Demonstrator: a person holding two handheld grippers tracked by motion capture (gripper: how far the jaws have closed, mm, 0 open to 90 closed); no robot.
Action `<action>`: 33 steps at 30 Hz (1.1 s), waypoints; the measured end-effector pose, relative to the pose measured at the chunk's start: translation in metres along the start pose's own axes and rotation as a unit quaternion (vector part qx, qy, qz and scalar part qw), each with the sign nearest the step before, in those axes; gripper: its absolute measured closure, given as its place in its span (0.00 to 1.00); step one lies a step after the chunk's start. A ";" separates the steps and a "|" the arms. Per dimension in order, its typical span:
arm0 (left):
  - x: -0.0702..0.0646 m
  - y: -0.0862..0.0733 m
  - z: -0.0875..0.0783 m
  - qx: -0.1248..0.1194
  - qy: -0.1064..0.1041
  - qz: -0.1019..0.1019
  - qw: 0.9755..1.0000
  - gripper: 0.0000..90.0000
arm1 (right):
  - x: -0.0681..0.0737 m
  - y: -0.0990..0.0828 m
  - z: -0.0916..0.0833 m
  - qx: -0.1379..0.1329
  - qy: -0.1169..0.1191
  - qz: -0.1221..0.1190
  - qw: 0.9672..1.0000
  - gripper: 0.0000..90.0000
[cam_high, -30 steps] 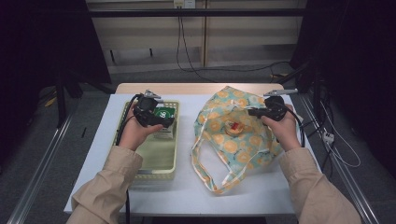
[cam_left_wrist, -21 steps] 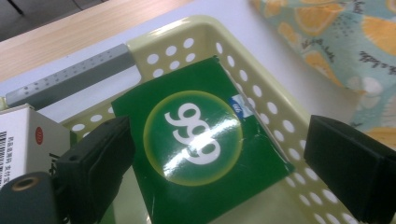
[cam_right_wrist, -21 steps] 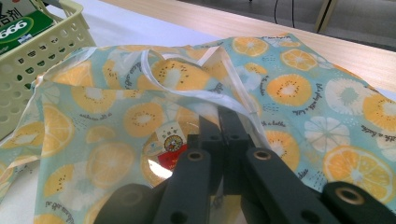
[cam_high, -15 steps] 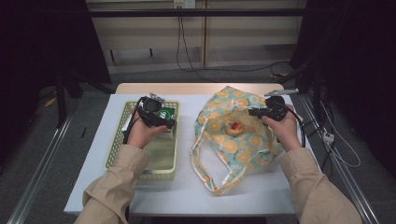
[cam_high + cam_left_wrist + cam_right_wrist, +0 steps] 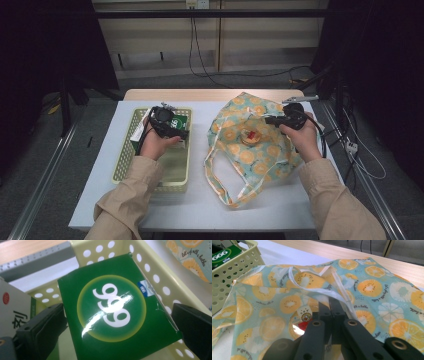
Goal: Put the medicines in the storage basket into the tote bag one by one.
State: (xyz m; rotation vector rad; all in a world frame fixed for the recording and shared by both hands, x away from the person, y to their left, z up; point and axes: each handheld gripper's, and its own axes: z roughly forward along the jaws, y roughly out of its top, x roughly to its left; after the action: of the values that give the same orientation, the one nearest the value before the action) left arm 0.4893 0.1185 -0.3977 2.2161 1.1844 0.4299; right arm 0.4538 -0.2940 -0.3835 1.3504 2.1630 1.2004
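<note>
While my left claw [image 5: 117,322] stands spread wide around the green box [image 5: 115,315], its jaws having just been opening, neither pad presses on the cardboard, so nothing is gripped yet. The box sits tilted in the far end of the yellow basket [image 5: 176,165], just beside a white box [image 5: 15,307]. If I close from this skewed angle, I judge the pads could land on corners instead of flat sides, and the glossy carton might twist or slip back; one jaw could also catch the white box or the basket's perforated wall. Farther across the desk [image 5: 200,200], my right claw [image 5: 332,315] is clenched on the rim of the fruit-print bag [image 5: 250,145], holding its mouth up. That pinch looks thin; if the fabric slides free, the opening would sag and the box would meet closed cloth, perhaps on the small red item [image 5: 251,136] inside.
</note>
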 end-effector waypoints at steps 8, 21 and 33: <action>0.011 -0.006 -0.006 0.000 -0.009 -0.011 1.000 0.11 | -0.002 -0.002 -0.001 -0.001 -0.002 0.002 1.000 1.00; 0.004 -0.005 0.010 0.012 0.021 -0.006 1.000 0.10 | -0.003 -0.003 -0.002 0.000 -0.004 0.004 1.000 1.00; 0.008 -0.004 -0.010 0.007 0.010 -0.033 0.999 0.17 | -0.002 -0.002 -0.003 -0.002 -0.002 0.003 1.000 1.00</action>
State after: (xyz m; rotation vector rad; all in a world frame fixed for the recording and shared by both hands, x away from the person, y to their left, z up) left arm 0.4859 0.1308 -0.3923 2.1821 1.2715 0.4197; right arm 0.4518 -0.2977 -0.3837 1.3577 2.1543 1.2011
